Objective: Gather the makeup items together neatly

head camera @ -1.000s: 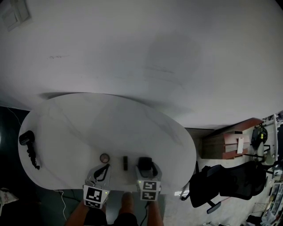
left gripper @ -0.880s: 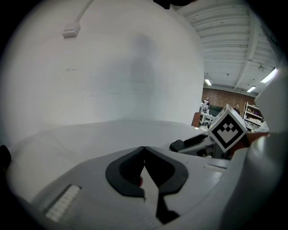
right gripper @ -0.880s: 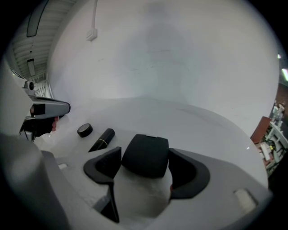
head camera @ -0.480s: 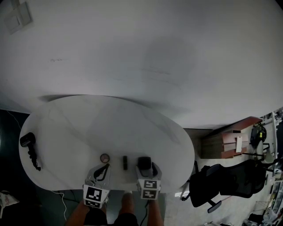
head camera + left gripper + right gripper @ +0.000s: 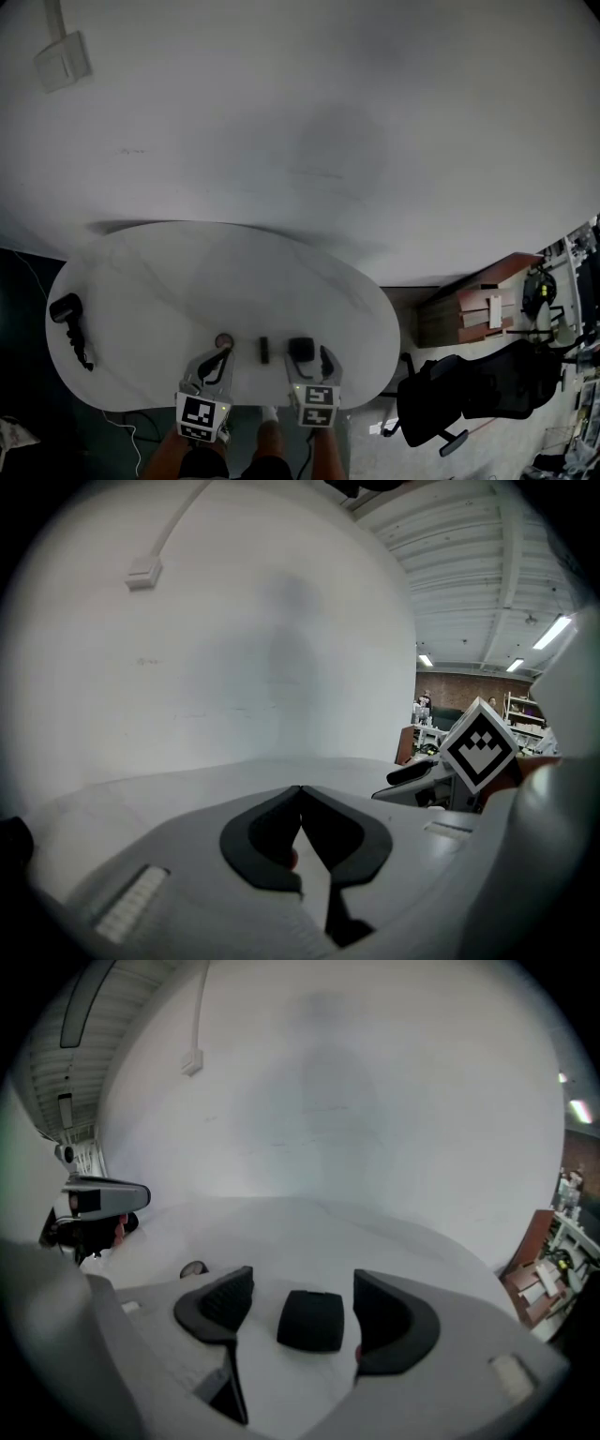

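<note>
On the white oval table (image 5: 187, 272), near its front edge, lie three makeup items in a row. They are a small round pot (image 5: 222, 338), a short dark stick (image 5: 264, 349) and a black compact (image 5: 301, 350). My right gripper (image 5: 309, 362) stands open just behind the compact (image 5: 312, 1319), which lies flat between the spread jaws, touching neither. The round pot (image 5: 194, 1268) shows to its left. My left gripper (image 5: 223, 356) rests near the pot, jaws shut tip to tip (image 5: 300, 791) with nothing visibly held.
A black handheld device with a cord (image 5: 67, 314) lies at the table's far left edge. A black office chair (image 5: 459, 394) and a wooden cabinet (image 5: 469, 314) stand to the right of the table. A white wall rises behind.
My right gripper has drawn back slightly toward the table's front edge, so the compact now shows free ahead of its jaws. The left gripper has barely moved.
</note>
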A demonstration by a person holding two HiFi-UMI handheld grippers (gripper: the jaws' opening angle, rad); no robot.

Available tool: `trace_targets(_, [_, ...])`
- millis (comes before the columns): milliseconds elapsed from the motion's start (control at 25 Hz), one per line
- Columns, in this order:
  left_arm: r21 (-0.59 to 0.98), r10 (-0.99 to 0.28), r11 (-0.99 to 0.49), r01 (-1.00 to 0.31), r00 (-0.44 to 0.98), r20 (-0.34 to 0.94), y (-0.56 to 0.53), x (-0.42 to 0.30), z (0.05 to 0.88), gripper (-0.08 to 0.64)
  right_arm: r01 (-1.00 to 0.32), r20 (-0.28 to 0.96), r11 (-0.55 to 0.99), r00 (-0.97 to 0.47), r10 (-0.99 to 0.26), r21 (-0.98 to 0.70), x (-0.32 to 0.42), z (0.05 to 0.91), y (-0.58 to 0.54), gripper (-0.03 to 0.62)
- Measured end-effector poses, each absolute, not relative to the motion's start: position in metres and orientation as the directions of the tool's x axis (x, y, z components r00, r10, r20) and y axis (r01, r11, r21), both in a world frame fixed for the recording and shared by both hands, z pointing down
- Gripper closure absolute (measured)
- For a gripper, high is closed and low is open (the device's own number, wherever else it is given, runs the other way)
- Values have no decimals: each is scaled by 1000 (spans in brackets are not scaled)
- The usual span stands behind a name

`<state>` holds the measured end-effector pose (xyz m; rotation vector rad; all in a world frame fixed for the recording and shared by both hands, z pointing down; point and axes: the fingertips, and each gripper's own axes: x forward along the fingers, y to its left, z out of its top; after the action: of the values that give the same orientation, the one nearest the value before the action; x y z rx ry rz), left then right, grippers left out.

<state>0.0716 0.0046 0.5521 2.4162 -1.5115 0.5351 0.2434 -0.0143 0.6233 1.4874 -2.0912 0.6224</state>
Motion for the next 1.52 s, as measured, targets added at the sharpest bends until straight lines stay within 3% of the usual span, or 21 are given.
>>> trace_targets(480, [-22, -873, -413, -911, 389, 294, -2, 50, 463, 549, -946, 422, 321, -306, -853, -37, 215, 495, -24, 287])
trace_targets(760, [-60, -898, -402, -914, 380, 221, -2, 39, 412, 549, -945, 285, 328, -309, -908, 20, 202, 428, -20, 463])
trace_targets(1080, [-67, -906, -401, -914, 385, 174, -4, 40, 388, 549, -934, 208, 350, -330, -921, 68, 194, 393, -17, 586])
trace_targets(1520, [-63, -909, -396, -916, 381, 170, -2, 39, 387, 549, -919, 205, 384, -360, -910, 91, 187, 386, -16, 588])
